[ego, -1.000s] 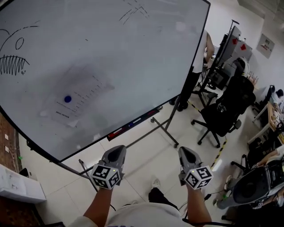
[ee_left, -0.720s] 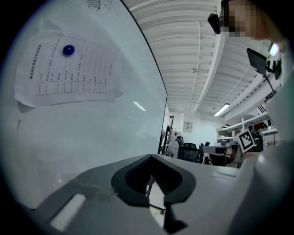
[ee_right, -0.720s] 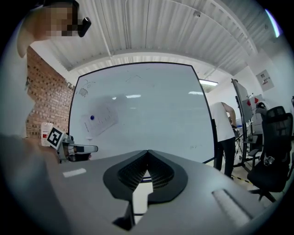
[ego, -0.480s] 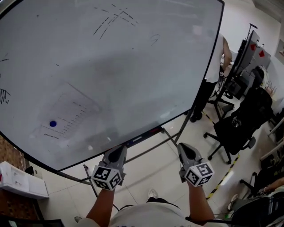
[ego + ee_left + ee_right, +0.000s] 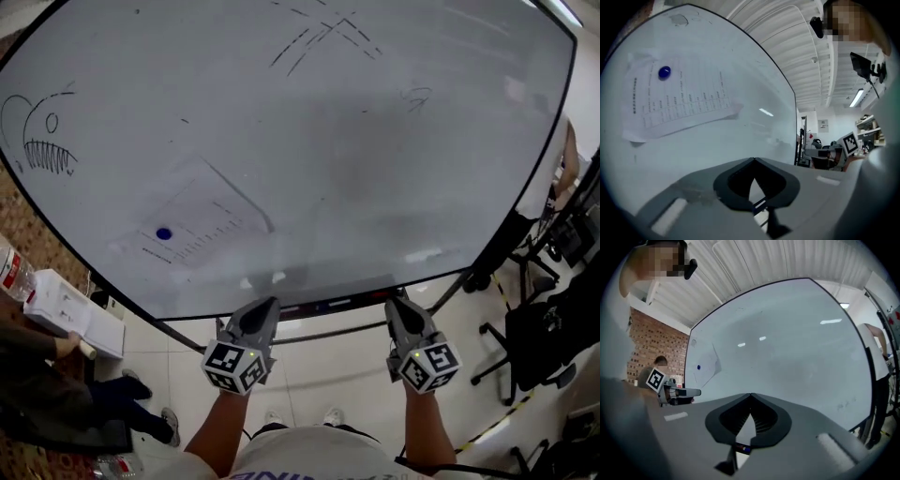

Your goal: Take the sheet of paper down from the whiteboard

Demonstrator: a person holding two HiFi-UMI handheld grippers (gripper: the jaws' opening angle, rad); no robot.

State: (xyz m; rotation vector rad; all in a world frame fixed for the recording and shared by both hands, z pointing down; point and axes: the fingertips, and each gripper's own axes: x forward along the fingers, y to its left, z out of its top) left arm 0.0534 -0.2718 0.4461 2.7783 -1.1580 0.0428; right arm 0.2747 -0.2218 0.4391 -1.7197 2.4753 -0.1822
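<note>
Where paper (image 5: 679,101) hangs under magnet (image 5: 664,72), print rows clearest (left gripper view).

The sheet of paper (image 5: 192,225) hangs flat on the whiteboard (image 5: 394,178), in its lower left part, near the bottom edge and tilted against it. It is white with rows of fine print, and a round blue magnet (image 5: 164,233) pins it near one short end. Its corners curl slightly off the board.
</note>
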